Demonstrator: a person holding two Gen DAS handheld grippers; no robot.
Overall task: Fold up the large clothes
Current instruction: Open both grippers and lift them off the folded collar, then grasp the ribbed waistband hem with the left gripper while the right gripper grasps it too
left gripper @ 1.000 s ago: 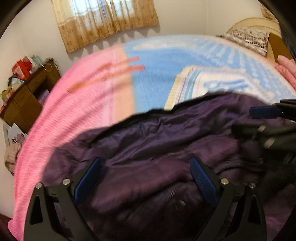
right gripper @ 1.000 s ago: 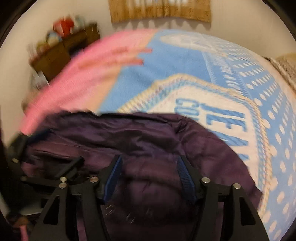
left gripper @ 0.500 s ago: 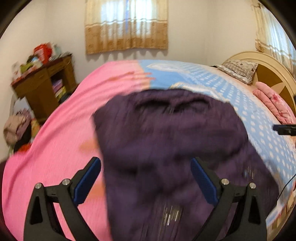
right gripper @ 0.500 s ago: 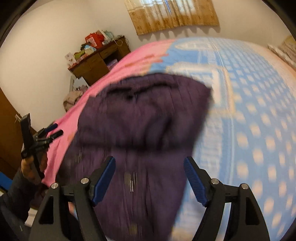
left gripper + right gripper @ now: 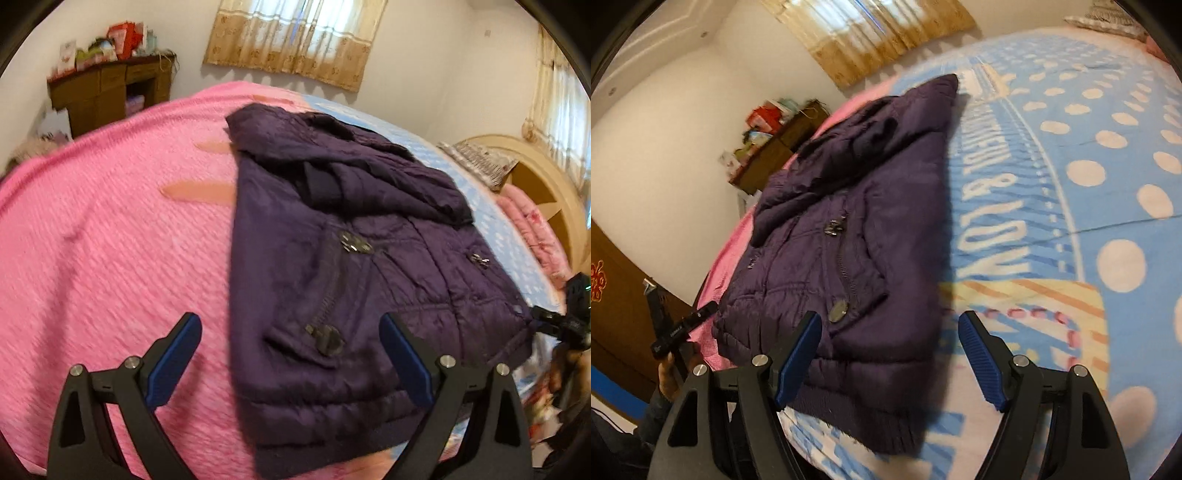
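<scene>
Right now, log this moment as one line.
jacket: folded on bed | left gripper: open, empty | right gripper: open, empty

Large white lettering on the blue dotted blanket (image 5: 1071, 155), partly legible: "& LOV". Tiny print on the left gripper (image 5: 679, 328), unreadable.

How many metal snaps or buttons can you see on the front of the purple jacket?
3 on the purple jacket: one near the hem, one mid-chest, one smaller towards the far side. Folds may hide others.
</scene>
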